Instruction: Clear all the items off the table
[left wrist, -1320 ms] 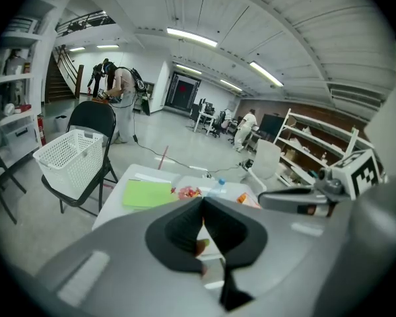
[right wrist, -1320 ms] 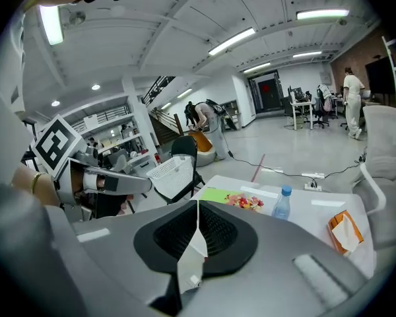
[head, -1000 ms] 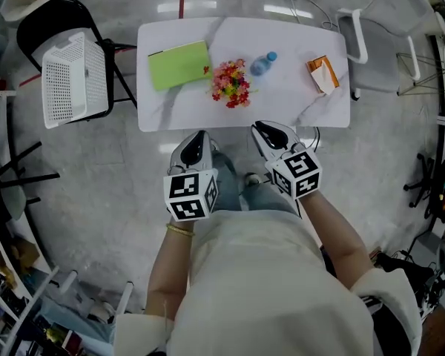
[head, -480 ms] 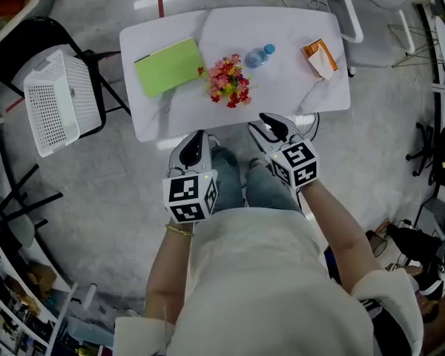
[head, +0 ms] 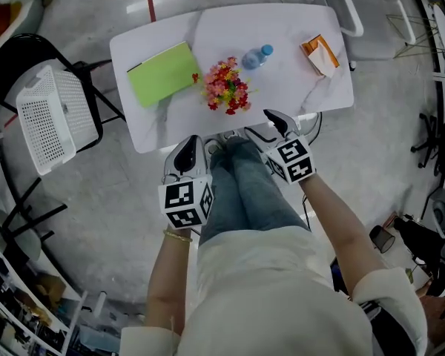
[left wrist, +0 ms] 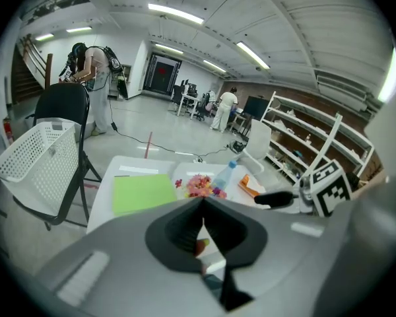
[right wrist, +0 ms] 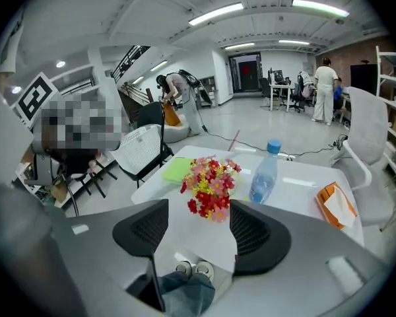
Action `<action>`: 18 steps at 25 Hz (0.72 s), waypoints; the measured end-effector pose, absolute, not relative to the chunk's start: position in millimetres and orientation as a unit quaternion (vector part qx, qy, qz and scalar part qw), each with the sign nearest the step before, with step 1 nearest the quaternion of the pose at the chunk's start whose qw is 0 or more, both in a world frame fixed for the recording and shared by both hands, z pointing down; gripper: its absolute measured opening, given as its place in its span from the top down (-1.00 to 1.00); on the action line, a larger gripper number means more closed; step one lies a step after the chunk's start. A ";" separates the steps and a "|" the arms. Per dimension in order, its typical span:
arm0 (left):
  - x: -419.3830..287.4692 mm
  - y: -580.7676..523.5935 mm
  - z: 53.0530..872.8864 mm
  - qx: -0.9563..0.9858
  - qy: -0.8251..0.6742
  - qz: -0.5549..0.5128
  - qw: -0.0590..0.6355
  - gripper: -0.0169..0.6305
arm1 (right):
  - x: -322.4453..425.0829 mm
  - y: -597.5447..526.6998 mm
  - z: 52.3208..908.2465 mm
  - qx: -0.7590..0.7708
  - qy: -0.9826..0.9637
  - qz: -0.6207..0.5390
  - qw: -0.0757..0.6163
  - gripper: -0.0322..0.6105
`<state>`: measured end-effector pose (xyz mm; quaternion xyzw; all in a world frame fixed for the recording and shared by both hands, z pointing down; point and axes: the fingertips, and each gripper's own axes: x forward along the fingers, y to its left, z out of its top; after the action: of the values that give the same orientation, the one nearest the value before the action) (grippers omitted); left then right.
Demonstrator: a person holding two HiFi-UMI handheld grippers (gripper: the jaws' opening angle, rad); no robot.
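Note:
On the white table (head: 289, 87) lie a green folder (head: 162, 74), a bunch of red and yellow flowers (head: 225, 87), a water bottle (head: 255, 56) on its side and an orange tissue pack (head: 320, 56). My left gripper (head: 189, 149) is shut and empty, short of the table's near edge, below the folder (left wrist: 142, 192). My right gripper (head: 268, 127) is open at the near edge, its jaws just opening with nothing between them. The right gripper view frames the flowers (right wrist: 210, 187) between the jaws, farther off, with the bottle (right wrist: 264, 175) beside them.
A white mesh basket (head: 48, 117) sits on a black chair left of the table. A white chair (head: 341, 2) stands at the far right corner. My legs are under the near edge. Shelves and people show far off in the gripper views.
The right gripper's jaws have spread from nearly shut to open. Both grippers now sit closer to the table's near edge.

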<state>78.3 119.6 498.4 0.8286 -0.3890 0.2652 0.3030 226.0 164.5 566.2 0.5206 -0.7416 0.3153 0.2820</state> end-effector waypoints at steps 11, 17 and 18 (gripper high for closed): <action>94.5 113.6 538.5 0.818 -0.401 0.262 0.318 0.92 | 240.6 153.3 648.6 0.467 -0.773 0.289 0.319 -0.43; 98.9 104.7 559.7 0.806 -0.414 0.265 0.330 0.92 | 245.7 142.8 684.8 0.457 -0.778 0.288 0.321 -0.47; 100.1 103.5 563.0 0.805 -0.414 0.267 0.330 0.92 | 246.5 140.0 689.9 0.456 -0.779 0.286 0.322 -0.47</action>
<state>100.1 103.5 563.0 0.8053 -0.4136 0.2670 0.3304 246.5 140.0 689.9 0.4564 -0.7786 0.2862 0.3216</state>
